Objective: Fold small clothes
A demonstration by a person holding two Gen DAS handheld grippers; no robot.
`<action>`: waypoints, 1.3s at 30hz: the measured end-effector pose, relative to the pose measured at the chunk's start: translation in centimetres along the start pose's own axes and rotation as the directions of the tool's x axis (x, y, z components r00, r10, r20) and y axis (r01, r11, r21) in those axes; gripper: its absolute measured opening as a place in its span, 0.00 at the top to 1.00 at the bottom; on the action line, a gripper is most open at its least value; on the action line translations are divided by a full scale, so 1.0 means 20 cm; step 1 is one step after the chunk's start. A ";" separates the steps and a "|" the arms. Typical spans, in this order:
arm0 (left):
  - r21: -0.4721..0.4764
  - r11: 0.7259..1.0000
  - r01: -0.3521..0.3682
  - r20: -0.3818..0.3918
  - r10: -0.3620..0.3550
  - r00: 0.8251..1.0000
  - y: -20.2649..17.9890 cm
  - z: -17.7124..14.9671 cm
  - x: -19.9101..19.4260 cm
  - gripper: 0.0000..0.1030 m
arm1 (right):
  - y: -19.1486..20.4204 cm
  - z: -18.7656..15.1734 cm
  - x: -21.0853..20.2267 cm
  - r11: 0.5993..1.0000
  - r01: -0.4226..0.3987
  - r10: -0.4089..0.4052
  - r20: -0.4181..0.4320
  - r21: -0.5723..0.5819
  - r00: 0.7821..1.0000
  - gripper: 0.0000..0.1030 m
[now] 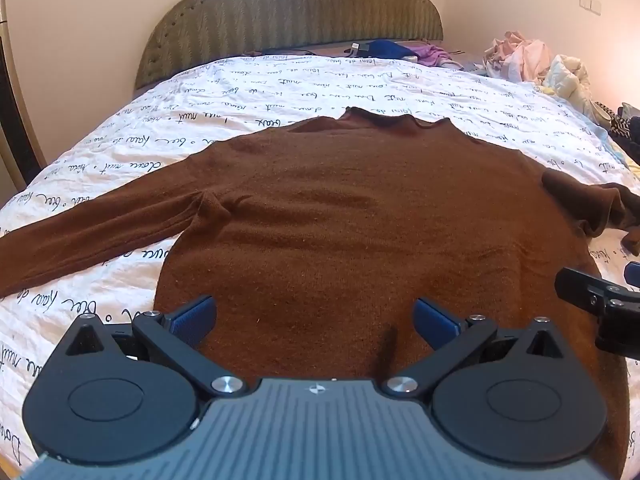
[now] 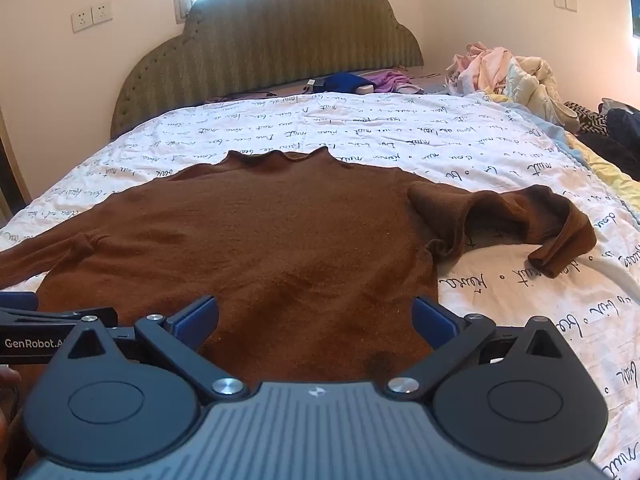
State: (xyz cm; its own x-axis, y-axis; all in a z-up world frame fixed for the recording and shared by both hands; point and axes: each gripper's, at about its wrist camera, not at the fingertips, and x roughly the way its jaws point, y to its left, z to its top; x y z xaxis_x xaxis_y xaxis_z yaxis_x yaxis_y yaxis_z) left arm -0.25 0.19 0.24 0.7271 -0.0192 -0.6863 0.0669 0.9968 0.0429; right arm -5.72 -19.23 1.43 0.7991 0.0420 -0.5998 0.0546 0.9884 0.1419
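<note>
The sweater (image 1: 360, 216) lies flat on the bed (image 1: 120, 128) under and ahead of both wide-open tongs, left tongs (image 1: 316, 320) beside right tongs (image 2: 316, 320), its collar (image 2: 280, 158) farthest ahead toward the headboard (image 2: 272, 52), its right sleeve (image 2: 520, 220) bunched to the right, and a clothes pile (image 2: 504, 68) far ahead right.

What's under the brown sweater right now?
The brown sweater lies flat on the white script-print bedspread, which shows on all visible sides. Whatever lies beneath its body is covered. Its right sleeve lies crumpled on the bedspread.
</note>
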 end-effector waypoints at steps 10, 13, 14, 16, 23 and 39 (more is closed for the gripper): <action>0.017 1.000 -0.016 -0.012 0.016 1.000 -0.01 0.00 0.01 0.00 | 0.00 -0.01 0.01 1.000 0.000 0.000 0.000 0.005 1.000 0.00; 0.020 0.999 -0.025 -0.014 0.025 1.000 -0.02 0.00 0.02 0.00 | 0.00 -0.01 0.01 1.000 0.002 -0.002 0.004 0.002 1.000 0.00; 0.020 1.000 -0.024 -0.015 0.024 1.000 -0.01 0.00 0.02 0.00 | 0.00 -0.01 0.00 1.000 0.002 -0.002 0.005 0.001 1.000 0.00; 0.019 1.000 -0.021 -0.015 0.021 1.000 -0.01 0.00 0.02 0.00 | 0.00 -0.01 0.00 1.000 0.002 -0.002 0.004 0.003 1.000 0.00; 0.029 0.999 -0.027 -0.016 0.028 0.999 -0.02 -0.01 0.02 0.00 | -0.01 -0.01 0.00 1.000 0.000 0.000 0.006 0.008 1.000 0.00; 0.041 0.999 -0.029 -0.020 0.030 0.999 -0.02 -0.02 0.03 0.00 | -0.01 -0.02 0.00 1.000 -0.009 0.009 0.009 -0.001 1.000 0.00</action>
State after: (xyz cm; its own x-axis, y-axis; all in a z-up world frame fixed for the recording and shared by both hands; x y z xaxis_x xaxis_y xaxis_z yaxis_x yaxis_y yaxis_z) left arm -0.05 -0.28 -0.42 0.7151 0.0123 -0.6989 0.0737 0.9929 0.0929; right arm -6.05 -19.43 1.05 0.8051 0.0493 -0.5910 0.0471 0.9881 0.1465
